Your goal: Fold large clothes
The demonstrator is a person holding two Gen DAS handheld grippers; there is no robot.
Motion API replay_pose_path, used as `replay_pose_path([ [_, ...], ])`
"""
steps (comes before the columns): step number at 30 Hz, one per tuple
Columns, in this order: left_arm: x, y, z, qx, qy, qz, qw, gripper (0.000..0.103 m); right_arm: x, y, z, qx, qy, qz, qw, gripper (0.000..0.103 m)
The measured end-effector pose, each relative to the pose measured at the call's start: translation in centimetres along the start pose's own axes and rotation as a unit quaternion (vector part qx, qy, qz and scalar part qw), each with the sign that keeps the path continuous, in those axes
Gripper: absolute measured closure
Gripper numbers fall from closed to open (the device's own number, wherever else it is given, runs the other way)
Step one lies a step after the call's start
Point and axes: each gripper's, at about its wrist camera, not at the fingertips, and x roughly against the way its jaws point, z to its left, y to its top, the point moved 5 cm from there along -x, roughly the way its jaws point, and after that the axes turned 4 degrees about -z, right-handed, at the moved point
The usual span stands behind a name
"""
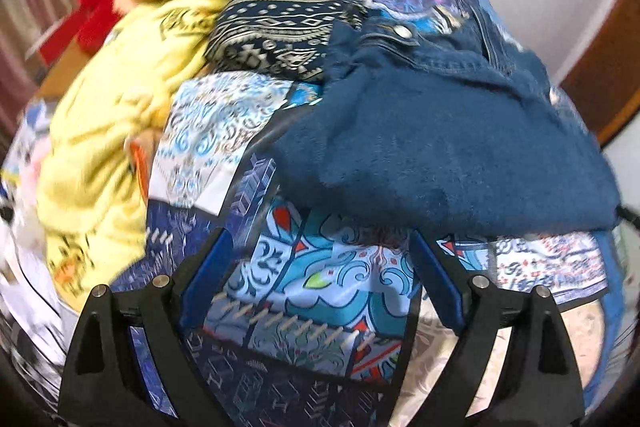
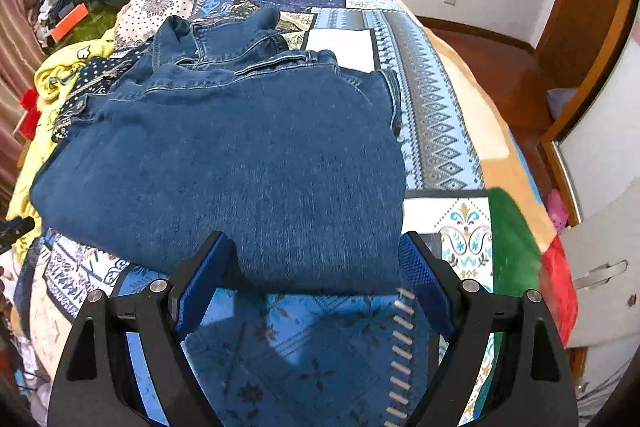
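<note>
Right wrist view: a folded denim garment (image 2: 240, 155) lies on a bed covered by a patchwork quilt (image 2: 436, 115) in blue, white and navy prints. It forms a compact, roughly rectangular stack with a smooth top panel; collar and seamed edges are bunched at its far end, and its near edge sits just ahead of the right gripper (image 2: 316, 259). That gripper's jaws stand wide apart and hold nothing, the blue pads flanking the denim's near edge without visibly pinching it. Left wrist view: the same denim garment (image 1: 440, 147) occupies the right part of the bed, a metal snap button showing near its far end. The left gripper (image 1: 320, 259) hangs over bare quilt (image 1: 320, 287) just short of the denim, jaws wide and empty. Toward the bed's left edge lies a crumpled yellow garment (image 1: 120, 107) bearing a dark printed graphic, its lettering too blurred to read. A navy patterned cloth (image 1: 276, 31) rests between the yellow garment and the denim. No brand, label or legible writing is visible on the denim.
</note>
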Motion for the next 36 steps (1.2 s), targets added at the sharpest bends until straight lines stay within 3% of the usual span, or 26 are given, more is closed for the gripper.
replay_pose_path([
  [4, 0.7, 0.0, -0.3, 0.035, -0.036, -0.003, 0.9987, 0.013, 0.7, 0.9, 0.6, 0.001, 0.006, -0.014, 1.000, 0.019],
  [8, 0.7, 0.2, -2.1, 0.082, -0.126, 0.009, 0.9885, 0.013, 1.7, 2.0, 2.2, -0.003, 0.029, -0.039, 0.999, 0.019],
  [13, -1.3, 0.0, -3.7, 0.151, -0.208, 0.038, 0.9658, 0.013, 1.2, 2.6, 4.8, 0.007, 0.056, -0.044, 0.997, 0.019],
  [17, -3.6, -0.1, -3.9, 0.200, -0.233, 0.057, 0.9499, 0.013, -0.5, 2.5, 6.4, 0.021, 0.064, -0.026, 0.997, 0.019],
  [22, -6.2, 0.4, -3.2, 0.274, -0.267, 0.060, 0.9219, 0.014, -1.8, 2.1, 7.4, 0.028, 0.066, -0.006, 0.997, 0.019],
  [26, -7.0, 1.5, -2.8, 0.291, -0.259, 0.035, 0.9201, 0.014, -2.1, 2.0, 7.6, 0.041, 0.052, -0.007, 0.998, 0.018],
  [28, -7.2, 2.1, -2.8, 0.285, -0.252, 0.029, 0.9244, 0.017, -2.2, 2.1, 7.7, 0.047, 0.047, -0.007, 0.998, 0.018],
  [31, -7.3, 3.2, -2.8, 0.265, -0.222, 0.017, 0.9384, 0.031, -2.4, 2.2, 7.8, 0.048, 0.047, -0.005, 0.998, 0.018],
  [33, -7.2, 3.8, -2.6, 0.265, -0.204, 0.007, 0.9426, 0.046, -2.6, 2.4, 7.9, 0.045, 0.048, -0.003, 0.998, 0.018],
  [36, -7.0, 4.8, -2.0, 0.272, -0.196, -0.009, 0.9420, 0.063, -2.4, 2.5, 8.1, 0.043, 0.053, 0.000, 0.998, 0.018],
])
